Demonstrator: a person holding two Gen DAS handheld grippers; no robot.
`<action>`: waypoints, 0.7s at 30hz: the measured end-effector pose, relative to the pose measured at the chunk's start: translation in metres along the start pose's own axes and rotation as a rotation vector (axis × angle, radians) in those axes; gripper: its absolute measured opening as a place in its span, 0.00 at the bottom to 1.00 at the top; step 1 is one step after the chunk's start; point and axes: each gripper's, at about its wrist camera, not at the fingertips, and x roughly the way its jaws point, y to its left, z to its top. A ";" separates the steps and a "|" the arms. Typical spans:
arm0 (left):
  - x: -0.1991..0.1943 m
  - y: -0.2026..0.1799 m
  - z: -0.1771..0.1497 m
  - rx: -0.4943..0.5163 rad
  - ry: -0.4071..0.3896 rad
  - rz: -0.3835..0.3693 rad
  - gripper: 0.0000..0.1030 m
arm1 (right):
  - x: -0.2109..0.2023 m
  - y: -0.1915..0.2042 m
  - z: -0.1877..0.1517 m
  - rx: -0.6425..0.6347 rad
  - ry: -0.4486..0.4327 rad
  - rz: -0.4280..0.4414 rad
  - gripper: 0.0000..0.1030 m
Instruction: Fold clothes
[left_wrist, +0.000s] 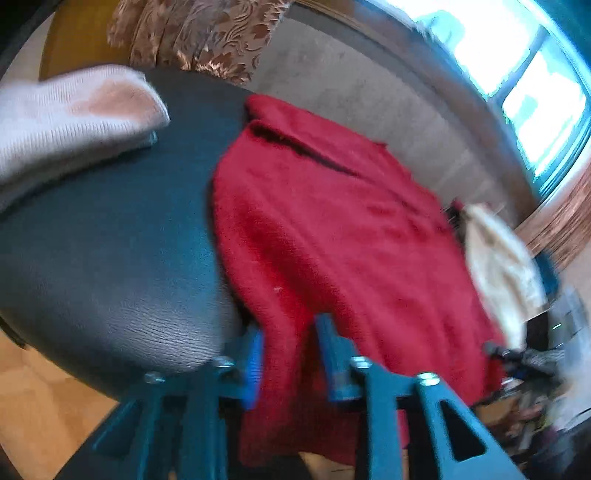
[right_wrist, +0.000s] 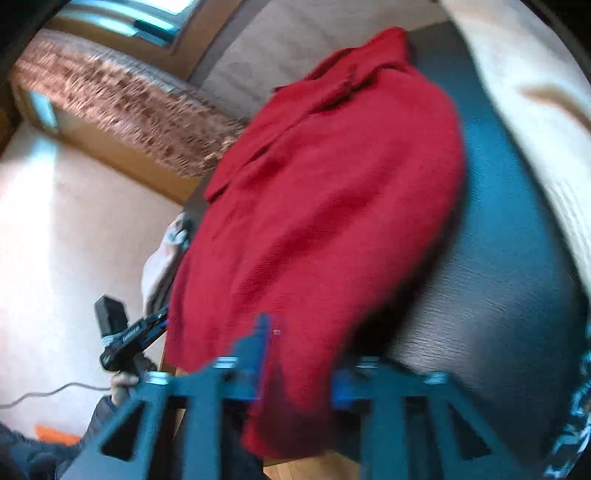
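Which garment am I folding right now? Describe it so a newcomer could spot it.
Find the dark table. A red fleece garment lies spread on it, its near edge hanging over the table edge, where both tools grip it. The folded pale knit beside it is whitish; only this one is deep red.

No readable text, label, brand, number or sign on anything here.
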 end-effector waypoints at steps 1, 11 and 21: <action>-0.001 -0.001 0.000 0.012 0.007 0.014 0.06 | -0.002 -0.003 -0.002 0.012 -0.010 0.010 0.14; -0.049 0.042 -0.036 -0.134 0.009 -0.136 0.04 | -0.028 -0.014 -0.044 0.078 0.007 0.077 0.15; -0.079 0.038 -0.039 -0.177 -0.036 -0.351 0.04 | -0.039 0.009 -0.049 0.076 -0.016 0.204 0.15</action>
